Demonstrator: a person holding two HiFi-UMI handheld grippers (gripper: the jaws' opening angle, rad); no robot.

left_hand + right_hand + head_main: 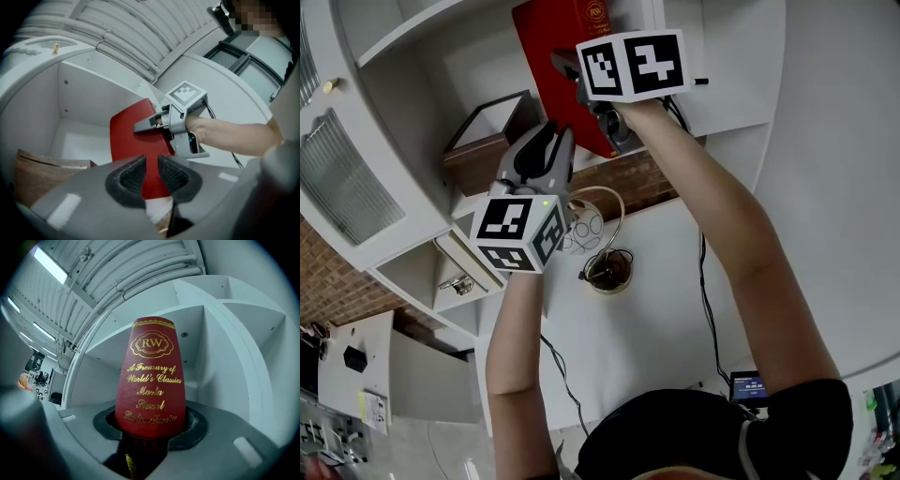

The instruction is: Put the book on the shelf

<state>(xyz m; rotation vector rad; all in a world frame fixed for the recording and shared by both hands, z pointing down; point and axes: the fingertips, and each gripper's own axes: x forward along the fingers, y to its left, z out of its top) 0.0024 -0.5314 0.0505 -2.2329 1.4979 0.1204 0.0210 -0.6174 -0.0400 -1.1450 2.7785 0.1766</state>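
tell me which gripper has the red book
The right gripper: its jaws clamp the book. The left gripper holds nothing, its jaws slightly apart.

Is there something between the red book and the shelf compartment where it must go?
Nothing visible does. The red book, gripped by the right tongs, faces an open compartment; a brown box sits aside.

- One book [152, 376] (red, with gold lettering).
- Two grippers: the left gripper [151, 172] and the right gripper [151, 425].
- Two marker cubes: the left cube [517, 232] and the right cube [633, 64].
- One wooden box [483, 155].
- One cup [607, 273].
- One small screen [749, 385].
- One white shelf unit [412, 37].
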